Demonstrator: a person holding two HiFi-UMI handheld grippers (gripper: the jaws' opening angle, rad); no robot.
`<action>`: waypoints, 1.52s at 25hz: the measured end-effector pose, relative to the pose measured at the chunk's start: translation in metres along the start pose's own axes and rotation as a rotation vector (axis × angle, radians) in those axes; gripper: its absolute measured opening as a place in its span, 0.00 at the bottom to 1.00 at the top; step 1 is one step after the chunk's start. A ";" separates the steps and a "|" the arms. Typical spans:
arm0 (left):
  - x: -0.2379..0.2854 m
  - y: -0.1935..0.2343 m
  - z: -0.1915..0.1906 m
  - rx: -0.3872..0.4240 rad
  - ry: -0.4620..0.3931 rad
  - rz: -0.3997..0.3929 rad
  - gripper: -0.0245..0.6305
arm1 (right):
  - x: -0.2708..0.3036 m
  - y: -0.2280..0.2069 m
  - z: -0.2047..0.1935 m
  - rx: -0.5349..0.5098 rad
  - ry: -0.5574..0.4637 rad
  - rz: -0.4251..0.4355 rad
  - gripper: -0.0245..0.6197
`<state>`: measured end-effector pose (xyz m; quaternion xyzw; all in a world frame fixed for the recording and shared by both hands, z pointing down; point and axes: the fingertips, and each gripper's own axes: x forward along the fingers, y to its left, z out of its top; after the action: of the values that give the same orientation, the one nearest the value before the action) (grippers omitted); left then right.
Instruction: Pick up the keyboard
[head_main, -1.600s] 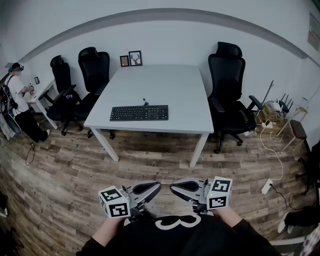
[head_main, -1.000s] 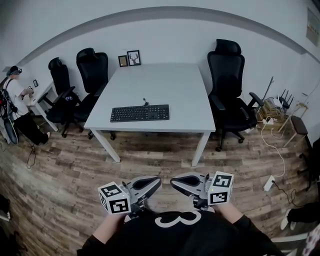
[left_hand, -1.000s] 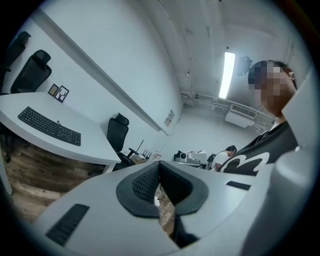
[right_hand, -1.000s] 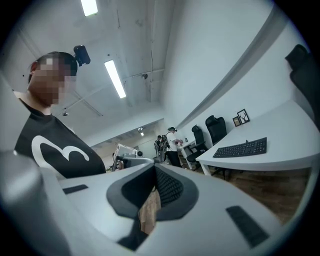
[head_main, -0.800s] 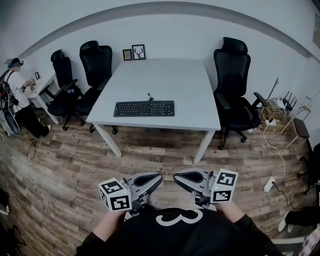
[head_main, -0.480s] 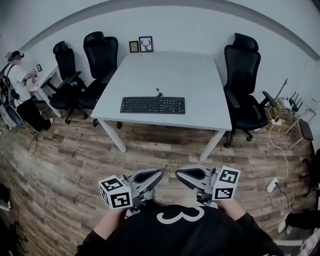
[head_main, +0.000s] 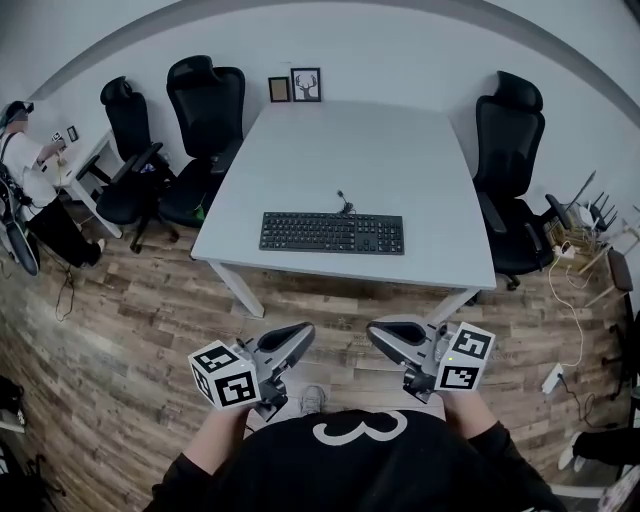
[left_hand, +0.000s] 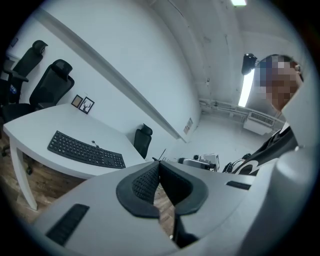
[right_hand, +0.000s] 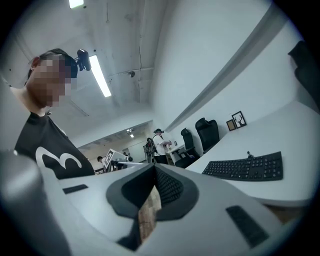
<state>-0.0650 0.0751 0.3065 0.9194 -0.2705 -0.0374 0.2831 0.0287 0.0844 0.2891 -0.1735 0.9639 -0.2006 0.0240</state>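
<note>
A black keyboard (head_main: 332, 232) with a short cable at its back lies flat near the front edge of a white table (head_main: 370, 150). Both grippers hang over the wooden floor, short of the table and apart from the keyboard. My left gripper (head_main: 303, 330) is shut with nothing in it, and my right gripper (head_main: 373, 330) is shut and empty too. In the left gripper view the keyboard (left_hand: 85, 150) lies left of the closed jaw tips (left_hand: 159, 162). In the right gripper view the keyboard (right_hand: 246, 167) sits to the right of the tips (right_hand: 153, 167).
Two black office chairs (head_main: 205, 105) stand at the table's left and one chair (head_main: 510, 135) at its right. Two small picture frames (head_main: 296, 86) lean at the table's far edge. A person (head_main: 22, 140) stands far left. Cables and a router (head_main: 590, 215) lie right.
The table and keyboard have come nearer and sit lower and more to the right in the head view. Both grippers moved forward with the person and stayed shut.
</note>
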 end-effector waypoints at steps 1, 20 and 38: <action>-0.001 0.011 0.009 0.001 -0.002 0.002 0.06 | 0.008 -0.008 0.006 -0.003 -0.005 -0.013 0.05; -0.027 0.179 0.105 -0.034 -0.076 0.076 0.06 | 0.107 -0.101 0.046 -0.010 -0.010 -0.185 0.05; 0.048 0.250 0.137 -0.106 -0.070 0.148 0.06 | 0.089 -0.215 0.089 0.026 -0.050 -0.228 0.05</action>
<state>-0.1738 -0.1916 0.3307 0.8786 -0.3452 -0.0629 0.3239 0.0249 -0.1648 0.2945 -0.2864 0.9343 -0.2102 0.0276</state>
